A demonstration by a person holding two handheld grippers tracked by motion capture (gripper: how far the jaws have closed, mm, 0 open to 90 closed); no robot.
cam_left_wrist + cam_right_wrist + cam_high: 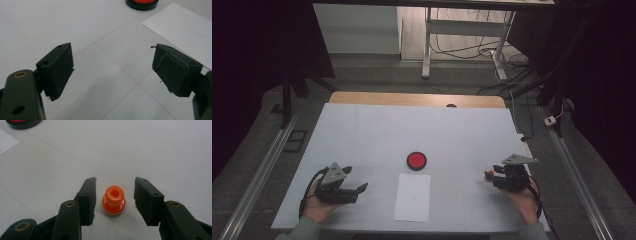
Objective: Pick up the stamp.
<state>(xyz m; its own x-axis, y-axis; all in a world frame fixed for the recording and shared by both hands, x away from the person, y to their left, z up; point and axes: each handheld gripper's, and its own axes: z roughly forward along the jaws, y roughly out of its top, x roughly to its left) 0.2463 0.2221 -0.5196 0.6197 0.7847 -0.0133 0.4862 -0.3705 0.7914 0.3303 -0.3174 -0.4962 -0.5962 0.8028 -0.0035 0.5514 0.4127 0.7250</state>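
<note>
Now the right gripper (115,200) sits low over the white table (362,135), and between its two black jaws stands a small orange piece (114,200), upright on its wider base with the hollow top facing up. Gaps show on both sides of it in the right gripper view: the jaws are partly spread around the piece, neither pad (90,200) touching it, so it stands free on the table rather than pinched. From the high view the same orange piece (488,174) shows as a small dot just off the jaw tips of the right gripper (495,175), on the side toward the table's middle. Over on the other side, the left gripper (361,188) rests near the person's edge of the table, its jaws spread wide with bare table between them, as the left gripper view makes plain. Ahead of those jaws and off to one side lies a white sheet of paper (182,30), and beyond it a round red disc with a black rim (142,3). In the high view the disc (416,160) sits between the two grippers, just past the far edge of the paper (413,197).
</note>
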